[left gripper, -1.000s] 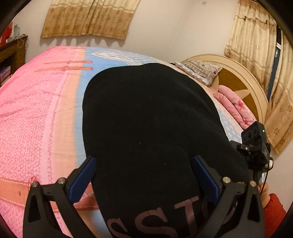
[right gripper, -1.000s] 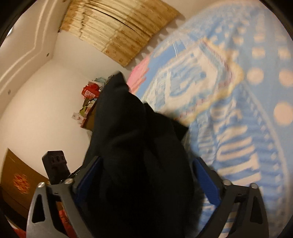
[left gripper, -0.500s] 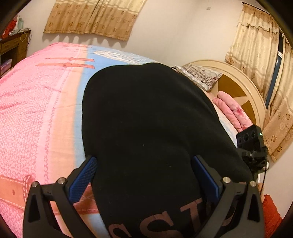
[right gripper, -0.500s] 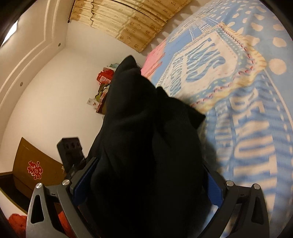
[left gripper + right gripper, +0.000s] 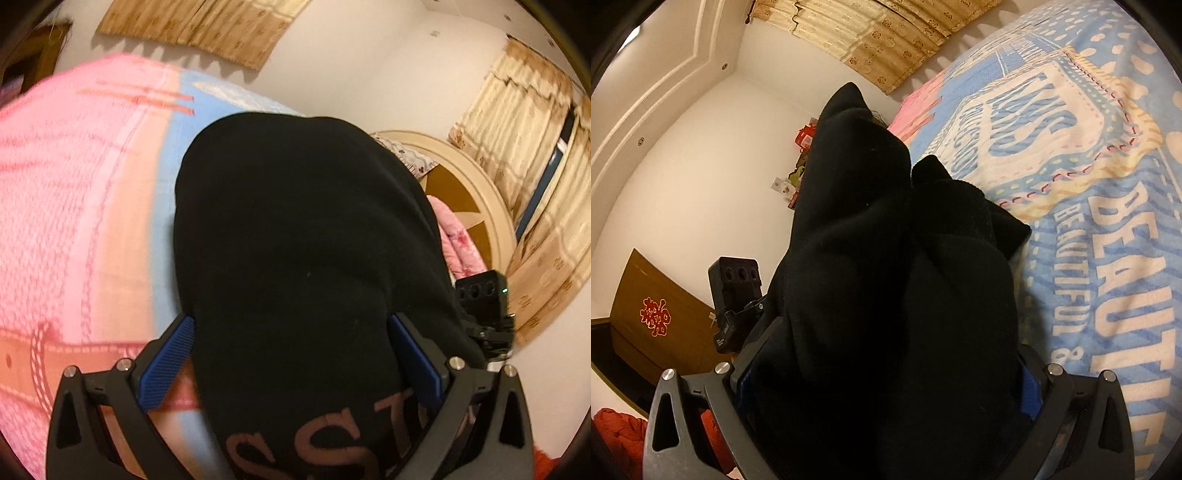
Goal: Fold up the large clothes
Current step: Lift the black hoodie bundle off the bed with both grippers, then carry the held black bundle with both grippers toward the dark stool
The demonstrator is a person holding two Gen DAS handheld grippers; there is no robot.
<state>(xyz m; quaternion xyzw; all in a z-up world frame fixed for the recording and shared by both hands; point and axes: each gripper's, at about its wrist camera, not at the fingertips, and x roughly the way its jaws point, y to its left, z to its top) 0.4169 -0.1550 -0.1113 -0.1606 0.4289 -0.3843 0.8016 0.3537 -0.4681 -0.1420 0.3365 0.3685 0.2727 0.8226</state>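
Observation:
A large black garment (image 5: 295, 258) with pale lettering near its lower edge fills the middle of the left wrist view, above the pink and blue bed cover (image 5: 74, 221). It lies draped over my left gripper (image 5: 291, 350), whose blue pads (image 5: 166, 362) stand wide apart on either side of the cloth. In the right wrist view the same black garment (image 5: 886, 277) hangs bunched in folds over my right gripper (image 5: 886, 384); its pads (image 5: 1030, 391) are mostly covered and stand wide apart. The other gripper's black body shows at each view's edge (image 5: 484, 310) (image 5: 735, 295).
A round cream headboard (image 5: 480, 206) with a patterned pillow (image 5: 410, 158) and a pink quilt (image 5: 454, 243) is to the right. Curtains (image 5: 535, 147) hang behind. A brown door (image 5: 653, 317), a cluttered shelf (image 5: 801, 147) and a red cloth (image 5: 620, 435) are on the left.
The left view has tilted and drawn slightly closer to the garment. The right gripper has swung, and the garment now hangs more over it, hiding its pads.

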